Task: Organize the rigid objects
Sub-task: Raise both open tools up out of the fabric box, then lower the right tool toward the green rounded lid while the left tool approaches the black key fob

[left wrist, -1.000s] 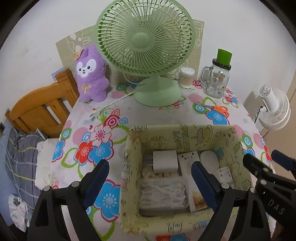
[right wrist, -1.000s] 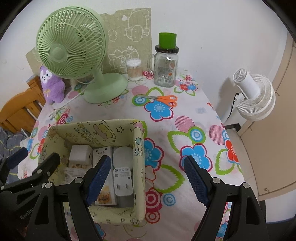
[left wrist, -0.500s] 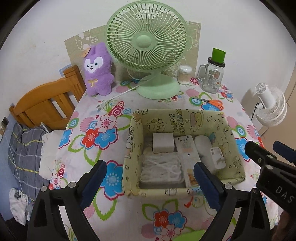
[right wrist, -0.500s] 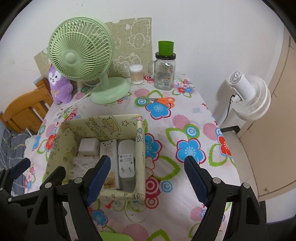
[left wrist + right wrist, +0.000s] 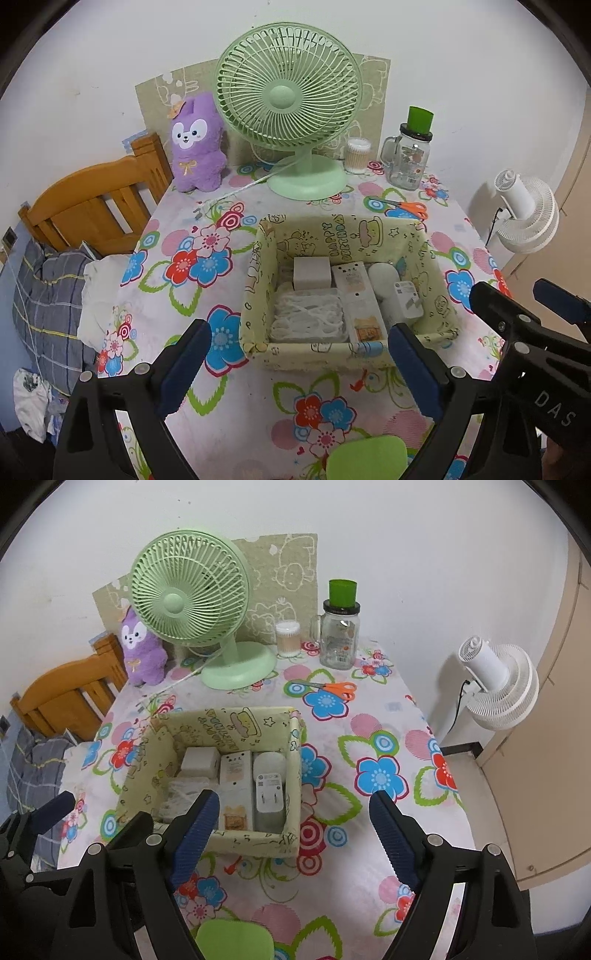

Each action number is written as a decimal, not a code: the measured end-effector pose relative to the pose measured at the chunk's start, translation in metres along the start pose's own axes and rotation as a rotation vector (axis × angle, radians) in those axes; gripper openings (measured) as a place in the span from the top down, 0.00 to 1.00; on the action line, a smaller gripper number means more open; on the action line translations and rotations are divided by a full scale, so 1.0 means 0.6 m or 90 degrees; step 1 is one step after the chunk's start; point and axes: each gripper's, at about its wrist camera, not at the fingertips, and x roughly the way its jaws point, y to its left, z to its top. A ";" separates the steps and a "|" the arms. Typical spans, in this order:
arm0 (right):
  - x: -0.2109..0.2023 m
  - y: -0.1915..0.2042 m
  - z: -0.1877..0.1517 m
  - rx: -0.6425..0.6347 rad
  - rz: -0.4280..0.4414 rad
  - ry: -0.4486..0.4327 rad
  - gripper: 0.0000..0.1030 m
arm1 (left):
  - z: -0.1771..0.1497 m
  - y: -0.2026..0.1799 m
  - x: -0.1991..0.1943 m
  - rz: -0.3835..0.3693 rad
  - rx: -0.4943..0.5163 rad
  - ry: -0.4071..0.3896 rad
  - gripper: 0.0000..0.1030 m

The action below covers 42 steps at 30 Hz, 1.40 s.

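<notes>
A yellow fabric box [image 5: 325, 356] [image 5: 255, 843] stands on the flowered tablecloth [image 5: 177, 302]. Inside it lie a white cube charger [image 5: 311, 272] [image 5: 199, 762], a coiled white cable [image 5: 308, 319], a long printed carton [image 5: 356, 295] and a white plug adapter [image 5: 406, 299] [image 5: 267, 794]. My left gripper [image 5: 299, 363] hovers before the box's front wall, jaws wide and empty. My right gripper [image 5: 293, 834] hangs over the box's front right corner. Its jaws are opening and nothing is between them. Each gripper shows at the edge of the other's view: the right gripper [image 5: 521, 301], the left gripper [image 5: 96, 816].
Along the wall stand a green desk fan [image 5: 288, 99], a purple plush [image 5: 197, 147], a cotton swab tub [image 5: 357, 155] and a glass jar with a green lid [image 5: 408, 162]. Orange scissors [image 5: 406, 206] lie behind the box. A wooden bed frame [image 5: 92, 206] is left, a white floor fan [image 5: 524, 218] right.
Both grippers have drawn back and upward from the box, which now sits farther off and fully in view. The left jaws have spread wider.
</notes>
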 end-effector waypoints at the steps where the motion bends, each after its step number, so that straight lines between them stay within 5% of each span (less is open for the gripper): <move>1: -0.003 0.001 -0.001 -0.001 0.001 -0.001 0.17 | -0.001 0.001 -0.002 0.000 -0.001 -0.001 0.05; 42: -0.065 0.061 -0.089 -0.018 0.027 -0.015 0.06 | -0.099 0.051 -0.069 -0.030 -0.016 -0.004 0.00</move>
